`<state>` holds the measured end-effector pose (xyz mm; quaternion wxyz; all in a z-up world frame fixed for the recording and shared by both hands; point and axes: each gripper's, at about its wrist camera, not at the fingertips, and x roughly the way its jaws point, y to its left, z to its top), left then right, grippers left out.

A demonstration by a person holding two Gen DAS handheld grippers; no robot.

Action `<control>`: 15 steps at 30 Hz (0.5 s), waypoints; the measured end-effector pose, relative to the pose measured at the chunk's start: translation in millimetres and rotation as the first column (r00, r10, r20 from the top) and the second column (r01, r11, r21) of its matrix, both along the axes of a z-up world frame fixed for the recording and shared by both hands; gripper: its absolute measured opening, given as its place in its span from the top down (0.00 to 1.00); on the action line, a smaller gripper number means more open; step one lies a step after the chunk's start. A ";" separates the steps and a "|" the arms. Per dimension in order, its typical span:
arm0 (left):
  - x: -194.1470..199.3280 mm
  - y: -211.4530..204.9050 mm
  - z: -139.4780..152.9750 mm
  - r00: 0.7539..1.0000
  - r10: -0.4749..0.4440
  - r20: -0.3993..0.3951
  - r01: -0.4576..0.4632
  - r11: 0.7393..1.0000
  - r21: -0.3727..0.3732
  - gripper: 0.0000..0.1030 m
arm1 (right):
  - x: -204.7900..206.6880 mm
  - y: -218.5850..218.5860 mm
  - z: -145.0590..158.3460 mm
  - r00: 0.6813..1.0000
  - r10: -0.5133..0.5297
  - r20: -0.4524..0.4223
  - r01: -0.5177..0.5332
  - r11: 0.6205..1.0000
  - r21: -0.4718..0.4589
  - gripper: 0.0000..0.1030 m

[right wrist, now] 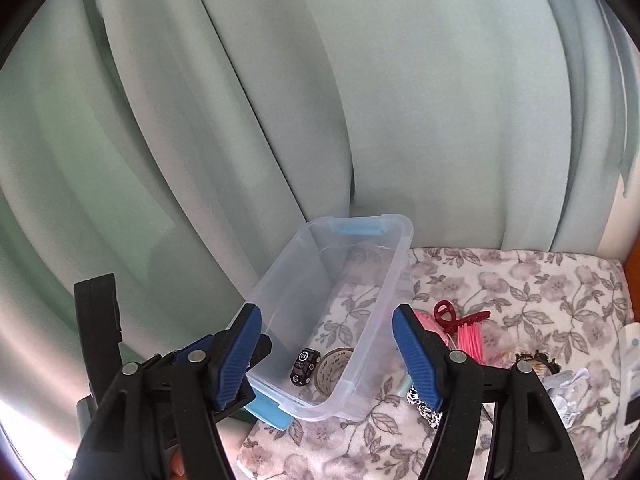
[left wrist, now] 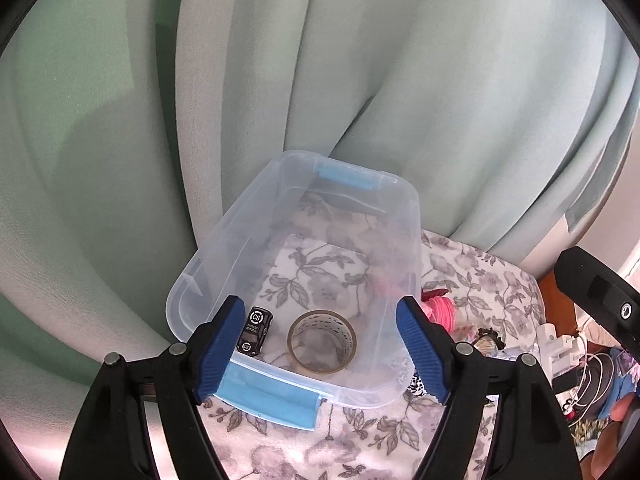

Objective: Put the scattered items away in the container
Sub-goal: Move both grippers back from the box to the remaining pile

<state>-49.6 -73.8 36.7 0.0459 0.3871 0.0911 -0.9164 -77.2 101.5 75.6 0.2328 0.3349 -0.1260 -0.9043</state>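
A clear plastic container (left wrist: pixel 408 216) with blue handles stands on a floral cloth; it also shows in the right wrist view (right wrist: pixel 400 256). Inside lie a small black toy car (left wrist: pixel 255 331) (right wrist: pixel 305 365) and a roll of clear tape (left wrist: pixel 322 342) (right wrist: pixel 334 366). My left gripper (left wrist: pixel 320 352) is open and empty above the container's near end. My right gripper (right wrist: pixel 326 356) is open and empty over the container's near right wall. To the right of the container lie a red hair claw (right wrist: pixel 446 312), pink cord (right wrist: pixel 470 338) (left wrist: pixel 442 310) and a leopard-print item (right wrist: pixel 424 406).
A pale green curtain (left wrist: pixel 360 80) hangs close behind the container. More small clutter lies at the right: a white clip (left wrist: pixel 558 346), white cable (left wrist: pixel 588 384), a dark ornate piece (right wrist: pixel 534 360). The floral cloth (right wrist: pixel 520 288) extends right to a wooden edge.
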 end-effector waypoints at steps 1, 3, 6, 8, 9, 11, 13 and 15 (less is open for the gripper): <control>-2.5 2.6 2.9 1.000 -0.005 -0.003 0.005 1.000 -0.007 0.23 | 2.9 5.1 1.7 1.000 -0.006 -0.004 0.006 1.000 -0.004 0.30; -1.4 12.7 9.1 1.000 -0.022 -0.010 0.022 1.000 -0.021 0.23 | 9.6 15.9 5.1 1.000 -0.021 -0.013 0.021 1.000 -0.010 0.29; -1.1 29.7 17.6 0.999 -0.046 -0.022 0.045 0.998 -0.042 0.23 | 21.1 34.9 6.7 0.998 -0.050 -0.029 0.050 0.999 -0.019 0.29; -2.5 42.0 21.9 0.998 -0.062 -0.025 0.060 0.997 -0.054 0.23 | 30.6 50.3 5.1 0.996 -0.080 -0.040 0.080 0.997 -0.019 0.28; -3.7 48.4 23.5 0.997 -0.070 -0.025 0.068 0.996 -0.058 0.23 | 35.2 59.0 3.7 0.994 -0.098 -0.044 0.097 0.995 -0.018 0.27; -6.6 62.2 25.1 0.995 -0.094 -0.024 0.092 0.994 -0.063 0.22 | 43.8 77.6 -0.5 0.990 -0.134 -0.044 0.133 0.991 -0.015 0.27; -5.9 78.7 23.1 0.992 -0.124 -0.017 0.122 0.990 -0.074 0.22 | 50.6 96.7 -6.3 0.983 -0.177 -0.043 0.177 0.984 -0.003 0.27; -3.4 95.6 19.5 0.988 -0.157 -0.010 0.156 0.984 -0.086 0.22 | 56.0 116.4 -13.7 0.973 -0.227 -0.035 0.227 0.974 0.006 0.27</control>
